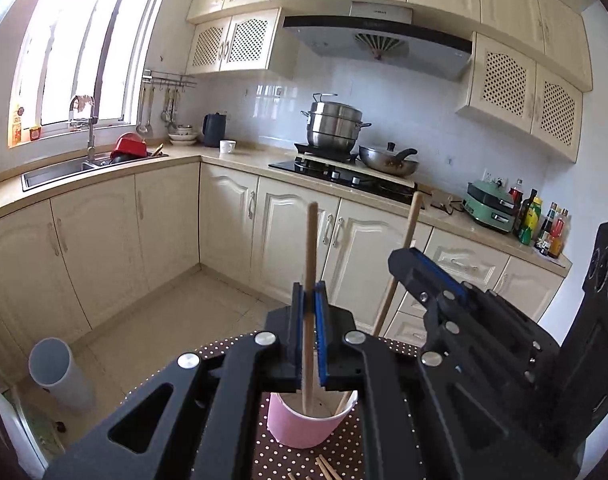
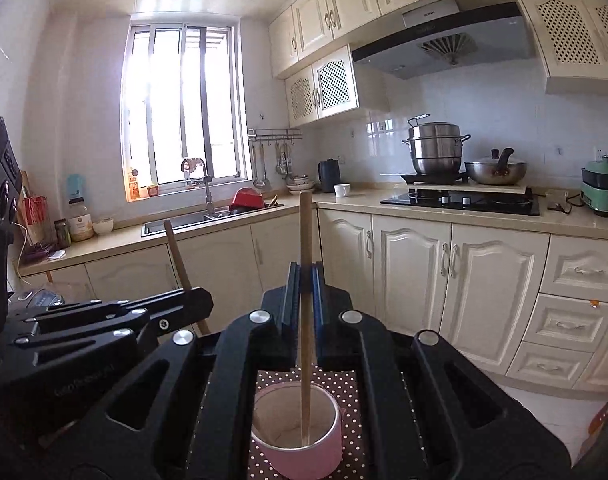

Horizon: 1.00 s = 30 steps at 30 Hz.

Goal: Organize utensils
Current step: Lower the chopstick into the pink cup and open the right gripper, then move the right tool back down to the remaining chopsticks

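A pink cup [image 1: 304,426] [image 2: 300,446] stands on a brown polka-dot cloth [image 1: 344,452] below both grippers. My left gripper [image 1: 310,292] is shut on a wooden chopstick [image 1: 310,248] held upright, its lower end inside the cup. My right gripper [image 2: 305,276] is shut on another wooden chopstick [image 2: 305,232], also upright with its tip in the cup. Each gripper shows in the other's view, the right one [image 1: 424,276] and the left one [image 2: 184,304], each with its stick. Loose chopsticks [image 1: 326,470] lie on the cloth near the cup.
Cream kitchen cabinets and a counter run behind, with a sink [image 1: 64,172], stove [image 1: 344,172], steel pot [image 1: 334,128] and wok [image 1: 388,160]. A white bin [image 1: 58,376] stands on the tiled floor at left. Bottles [image 1: 540,220] sit at the counter's right end.
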### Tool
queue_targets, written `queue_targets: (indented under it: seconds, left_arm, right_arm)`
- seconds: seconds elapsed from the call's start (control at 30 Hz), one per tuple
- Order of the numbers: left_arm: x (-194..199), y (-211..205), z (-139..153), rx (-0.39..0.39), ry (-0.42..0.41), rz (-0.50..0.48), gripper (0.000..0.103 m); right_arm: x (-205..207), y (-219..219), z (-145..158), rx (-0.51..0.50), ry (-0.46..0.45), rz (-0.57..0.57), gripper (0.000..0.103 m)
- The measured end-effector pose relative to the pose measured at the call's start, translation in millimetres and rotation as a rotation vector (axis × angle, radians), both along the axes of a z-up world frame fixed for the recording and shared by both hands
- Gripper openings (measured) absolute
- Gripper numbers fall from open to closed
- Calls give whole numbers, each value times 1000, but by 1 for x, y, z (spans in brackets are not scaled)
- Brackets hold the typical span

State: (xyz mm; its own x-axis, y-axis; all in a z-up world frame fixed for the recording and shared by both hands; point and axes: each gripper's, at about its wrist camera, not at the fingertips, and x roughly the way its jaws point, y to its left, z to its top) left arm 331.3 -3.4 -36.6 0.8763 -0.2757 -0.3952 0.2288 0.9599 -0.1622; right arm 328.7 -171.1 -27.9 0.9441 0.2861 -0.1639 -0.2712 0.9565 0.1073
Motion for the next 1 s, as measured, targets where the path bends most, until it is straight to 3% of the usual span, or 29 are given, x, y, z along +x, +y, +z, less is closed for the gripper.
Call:
queue_targets:
  seconds: [0.13,0.23,0.63,0.67,0.73,0.77,1.0]
  left_arm:
    - [-3,-2,-3,20,-6,3,7]
    - [-7,-5,-5,38,-2,5,30]
    - [-36,6,-3,53,-15,53,56]
    - [-40,8,-3,54,-19,55,58]
    - [-48,11,-1,57,-28,62,60]
    - [-51,12,0,56,-30,65,60]
    - [-79,23,3,55,-31,67,61]
  right_arm:
    - [0,-7,-9,19,41,-4,7]
    - [-3,-10,-14,25,53,-7,7]
    - [-25,-14,-13,44,81,-13,7]
    - [-28,-15,-12,46,77,-16,12]
    - [-34,-17,-10,52,68,-23,35]
    - [-39,-18,-8,57,58,-29,59]
    - [-65,-26,3,58,22,-58,61]
